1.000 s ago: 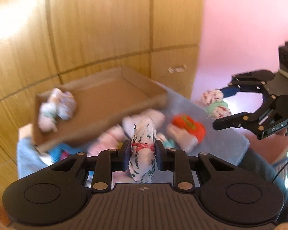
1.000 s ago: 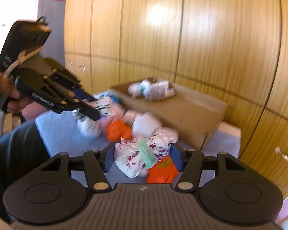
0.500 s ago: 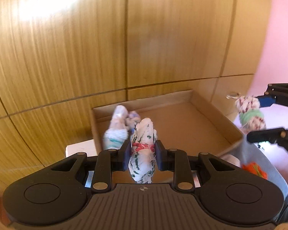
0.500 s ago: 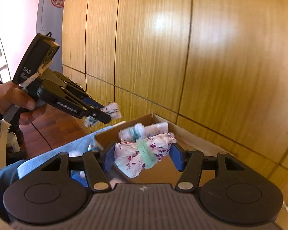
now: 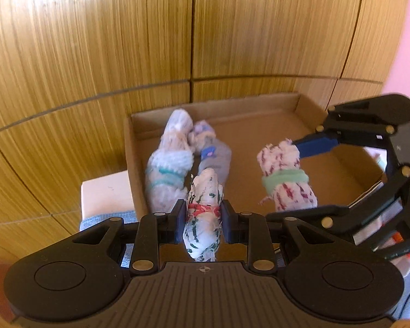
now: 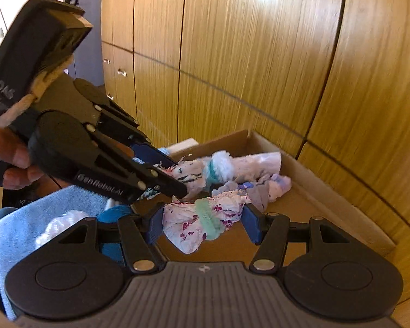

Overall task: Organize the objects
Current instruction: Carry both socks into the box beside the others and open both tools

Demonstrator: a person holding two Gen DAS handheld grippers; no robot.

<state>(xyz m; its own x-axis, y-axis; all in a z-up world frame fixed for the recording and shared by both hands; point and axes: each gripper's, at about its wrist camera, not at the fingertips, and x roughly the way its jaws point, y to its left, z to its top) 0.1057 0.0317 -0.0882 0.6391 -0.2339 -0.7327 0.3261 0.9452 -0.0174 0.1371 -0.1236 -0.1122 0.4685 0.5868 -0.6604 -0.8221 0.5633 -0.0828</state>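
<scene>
Gripping a white cloth roll with dark green marks and a red band [image 5: 202,218], the left gripper [image 5: 202,222] has its jaws clamped tight on it just above the near edge of the cardboard box [image 5: 281,106]. Beside it, the right gripper [image 6: 202,224] holds a second roll, white with magenta marks and a green band [image 6: 205,220], jaws part-open around it. Inside the box lie what look like two more rolls, one teal-banded [image 5: 168,161] and one greyish [image 5: 213,155], against its left wall.
</scene>
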